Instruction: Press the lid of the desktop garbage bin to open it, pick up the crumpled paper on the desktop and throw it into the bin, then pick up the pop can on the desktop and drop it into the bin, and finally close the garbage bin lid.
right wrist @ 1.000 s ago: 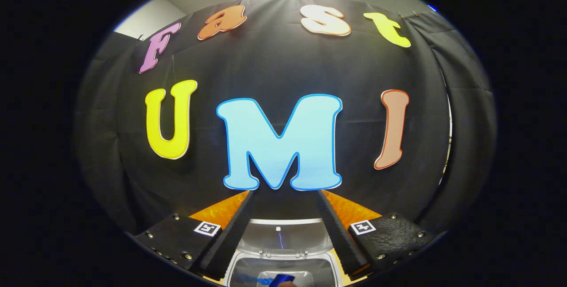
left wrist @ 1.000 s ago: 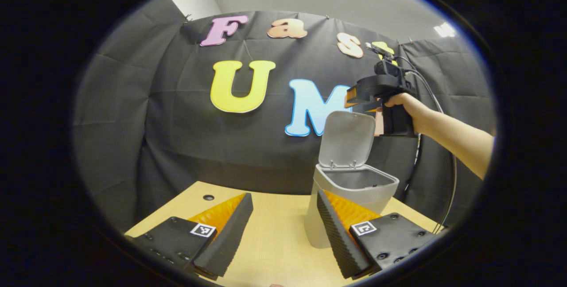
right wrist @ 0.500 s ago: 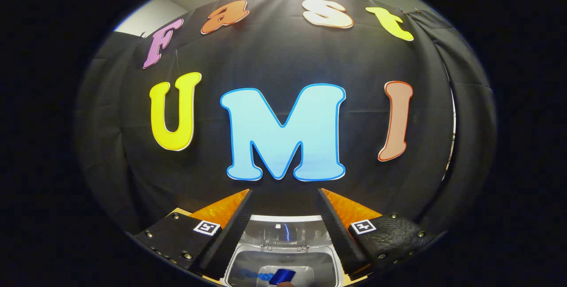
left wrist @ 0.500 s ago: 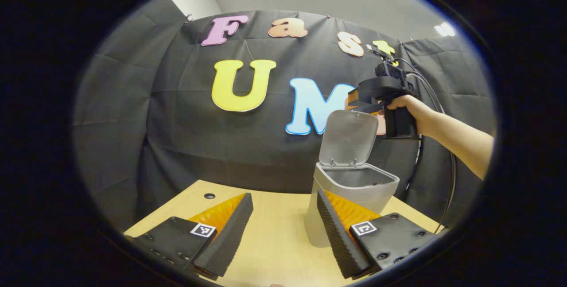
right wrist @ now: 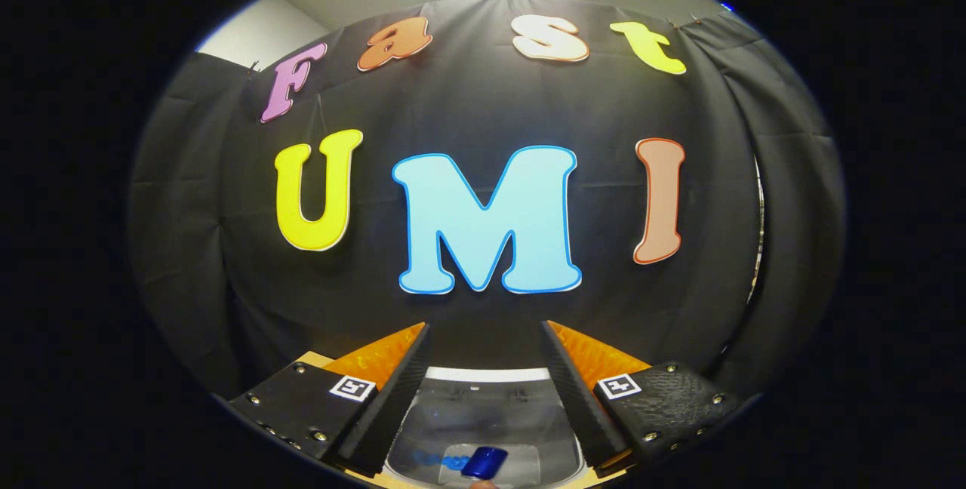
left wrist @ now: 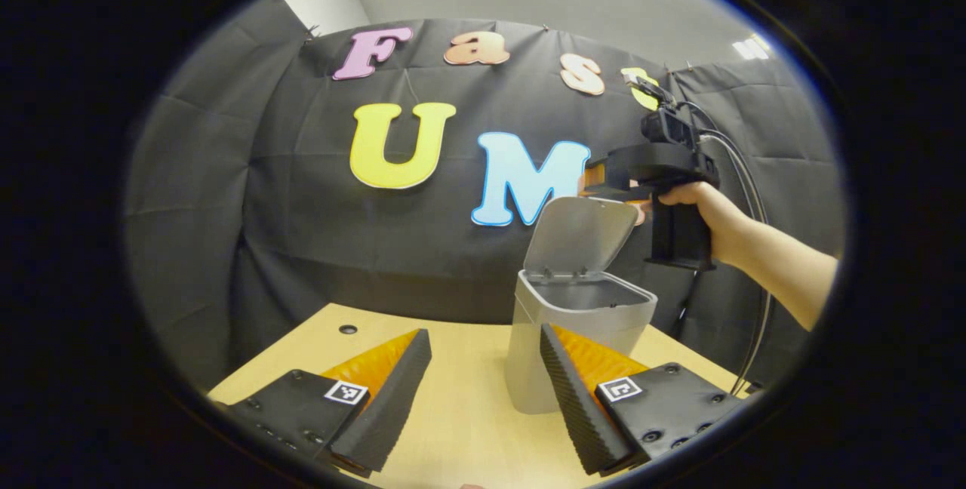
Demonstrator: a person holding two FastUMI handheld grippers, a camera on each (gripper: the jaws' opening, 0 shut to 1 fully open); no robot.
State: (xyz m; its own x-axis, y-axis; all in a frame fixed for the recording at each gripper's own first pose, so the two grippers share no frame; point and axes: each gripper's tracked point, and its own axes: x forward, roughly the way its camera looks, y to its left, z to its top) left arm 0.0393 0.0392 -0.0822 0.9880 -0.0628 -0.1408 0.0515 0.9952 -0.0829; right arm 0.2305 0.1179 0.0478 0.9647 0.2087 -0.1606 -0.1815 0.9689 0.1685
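Note:
The grey bin (left wrist: 577, 349) stands on the wooden table (left wrist: 460, 413) with its lid (left wrist: 579, 236) raised and tipped forward over the opening. A hand holds my right gripper (left wrist: 598, 178) just above and behind the lid's top edge; whether it touches the lid I cannot tell. In the right gripper view my right gripper (right wrist: 483, 368) is open, with the lid's glossy inner face (right wrist: 475, 410) below it and a blue pop can (right wrist: 484, 462) down in the bin. My left gripper (left wrist: 483, 372) is open and holds nothing, low over the table in front of the bin.
A small round hole (left wrist: 348, 329) marks the table's far left part. A black cable (left wrist: 755, 323) hangs from the right gripper down past the table's right edge. The black cloth wall stands close behind the bin.
The lid has tipped forward from nearly upright. The right gripper has shifted forward over the lid's top edge. In the left gripper view the bin now sits a little further left.

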